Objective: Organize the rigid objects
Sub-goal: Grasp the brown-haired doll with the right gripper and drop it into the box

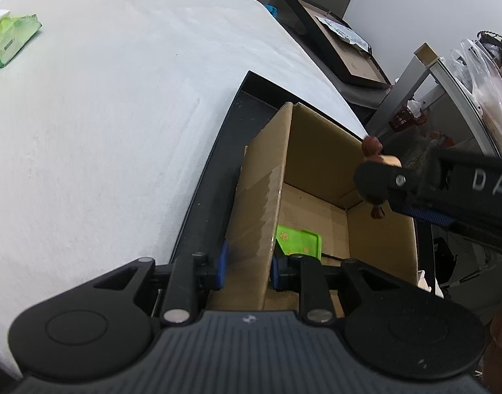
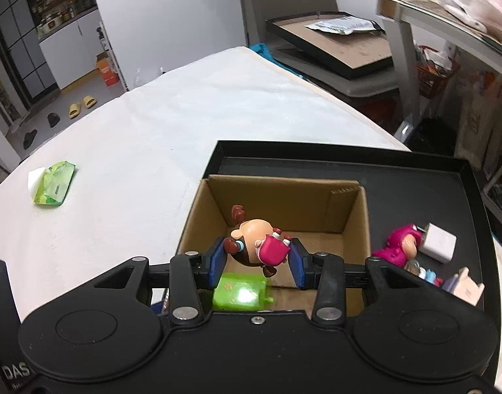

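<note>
**Cardboard box gripped, figurine held above it**

Left wrist view: the left gripper [image 1: 247,269] pinches the near wall of the cardboard box [image 1: 270,177], which stands in a black tray [image 1: 218,151].

Right wrist view: the right gripper [image 2: 257,262] clamps a toy figurine [image 2: 256,246] over the box, above a green item [image 2: 239,292] on its floor.

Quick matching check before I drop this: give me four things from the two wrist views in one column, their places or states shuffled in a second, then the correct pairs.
Things:
1. brown-haired figurine
2. green case
3. white cube
4. green packet

Places or states:
A. on the white tabletop, away from the tray
B. on the black tray, outside the box
C. clamped in the right gripper above the cardboard box
D. lying on the box floor

Pairs: 1-C, 2-D, 3-B, 4-A
</note>
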`<state>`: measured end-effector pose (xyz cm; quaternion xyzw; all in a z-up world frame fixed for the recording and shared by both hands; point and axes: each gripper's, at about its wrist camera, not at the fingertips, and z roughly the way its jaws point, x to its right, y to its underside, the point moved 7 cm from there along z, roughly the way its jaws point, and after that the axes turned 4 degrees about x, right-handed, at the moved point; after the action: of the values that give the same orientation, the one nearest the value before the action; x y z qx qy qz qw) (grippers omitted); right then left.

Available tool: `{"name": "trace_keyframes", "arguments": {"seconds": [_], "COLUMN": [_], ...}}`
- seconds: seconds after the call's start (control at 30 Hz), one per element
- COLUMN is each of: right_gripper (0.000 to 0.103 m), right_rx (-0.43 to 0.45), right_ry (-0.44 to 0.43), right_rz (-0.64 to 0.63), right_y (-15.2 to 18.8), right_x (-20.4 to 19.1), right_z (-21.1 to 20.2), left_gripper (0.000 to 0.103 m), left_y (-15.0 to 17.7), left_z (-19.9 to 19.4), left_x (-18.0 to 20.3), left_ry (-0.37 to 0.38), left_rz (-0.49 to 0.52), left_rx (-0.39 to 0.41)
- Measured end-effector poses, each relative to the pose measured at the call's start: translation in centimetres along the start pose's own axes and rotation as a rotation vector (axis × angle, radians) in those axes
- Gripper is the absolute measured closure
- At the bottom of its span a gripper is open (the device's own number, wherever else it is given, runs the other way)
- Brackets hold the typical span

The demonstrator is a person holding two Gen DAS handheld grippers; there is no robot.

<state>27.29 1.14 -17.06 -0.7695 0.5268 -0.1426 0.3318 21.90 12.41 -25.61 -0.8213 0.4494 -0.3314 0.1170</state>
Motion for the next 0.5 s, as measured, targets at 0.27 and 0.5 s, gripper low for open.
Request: {"name": "trace_keyframes", "arguments": {"seconds": [0.27, 0.5], "right_gripper": [0.057, 0.054], "right_rx": [-0.004, 0.005], "right_ry": [-0.016, 0.02], "right_rz": [-0.037, -0.01], "right_y": [-0.5, -0.3], "right_x": [-1.3, 1.1], "right_z": [0.2, -0.9], "left_gripper": [0.079, 0.079], "left_y": [-0.1, -0.1], "left_z": [0.0, -0.2], "left_x": [-0.1, -0.1], "left_ry": [0.003, -0.009], "left_rz": [-0.007, -0.006], "left_rx": [0.0, 0.012]}}
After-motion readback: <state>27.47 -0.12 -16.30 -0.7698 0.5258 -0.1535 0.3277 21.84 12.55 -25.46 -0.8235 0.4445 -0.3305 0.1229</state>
